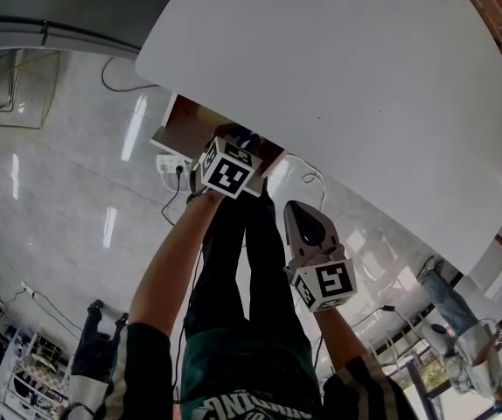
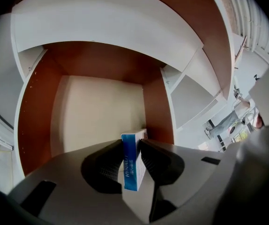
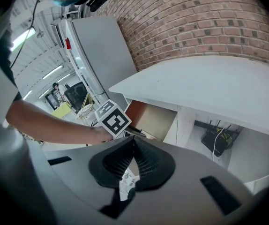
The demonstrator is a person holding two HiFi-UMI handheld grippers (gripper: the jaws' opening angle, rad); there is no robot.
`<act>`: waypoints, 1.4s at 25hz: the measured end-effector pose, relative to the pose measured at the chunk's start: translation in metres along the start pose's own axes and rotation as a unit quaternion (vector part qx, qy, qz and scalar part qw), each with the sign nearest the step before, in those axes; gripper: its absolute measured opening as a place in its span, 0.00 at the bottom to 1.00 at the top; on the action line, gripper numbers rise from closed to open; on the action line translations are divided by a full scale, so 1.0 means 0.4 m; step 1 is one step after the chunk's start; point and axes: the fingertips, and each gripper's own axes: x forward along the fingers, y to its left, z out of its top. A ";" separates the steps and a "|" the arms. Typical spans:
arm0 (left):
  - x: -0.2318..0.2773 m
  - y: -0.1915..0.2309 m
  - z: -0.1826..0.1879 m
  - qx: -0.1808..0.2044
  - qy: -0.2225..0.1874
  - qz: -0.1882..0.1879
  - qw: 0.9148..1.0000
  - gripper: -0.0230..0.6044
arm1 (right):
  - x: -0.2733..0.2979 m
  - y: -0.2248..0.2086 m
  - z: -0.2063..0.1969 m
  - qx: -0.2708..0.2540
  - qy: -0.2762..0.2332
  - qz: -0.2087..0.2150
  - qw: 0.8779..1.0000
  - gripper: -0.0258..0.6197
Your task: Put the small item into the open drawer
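Downward into the open drawer [image 2: 37, 118] reaches the left gripper [image 2: 131, 142], clasping the small box [image 2: 130, 168]; right gripper [image 3: 133, 140] clenched.

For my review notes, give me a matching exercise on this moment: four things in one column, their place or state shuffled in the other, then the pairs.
Things:
1. small blue-and-white cardboard box
2. right gripper
3. open drawer with red-brown walls
4. black device with cables

Places or states:
A. fingers together, nothing gripped
B. in the bay next to the drawer
C. in the left gripper, between its fingers, over the drawer's cream floor
D. pulled out from under the white tabletop

Pairs: 1-C, 2-A, 3-D, 4-B.
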 end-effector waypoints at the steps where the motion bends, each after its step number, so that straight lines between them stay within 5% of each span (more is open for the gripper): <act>1: 0.000 0.009 -0.001 -0.001 0.002 0.008 1.000 0.22 | 0.000 -0.001 -0.001 -0.001 0.001 0.000 1.000 0.08; 20: 0.008 0.091 -0.024 -0.019 0.022 0.072 0.997 0.25 | 0.010 -0.006 -0.014 -0.001 0.009 -0.004 1.000 0.08; 32: -0.044 0.132 -0.001 -0.020 -0.017 0.111 0.993 0.24 | 0.024 0.010 -0.022 -0.001 0.010 -0.004 1.000 0.08; 35: -0.068 0.131 0.007 -0.013 -0.033 0.117 0.992 0.11 | 0.029 0.014 -0.030 -0.010 0.015 -0.001 1.000 0.08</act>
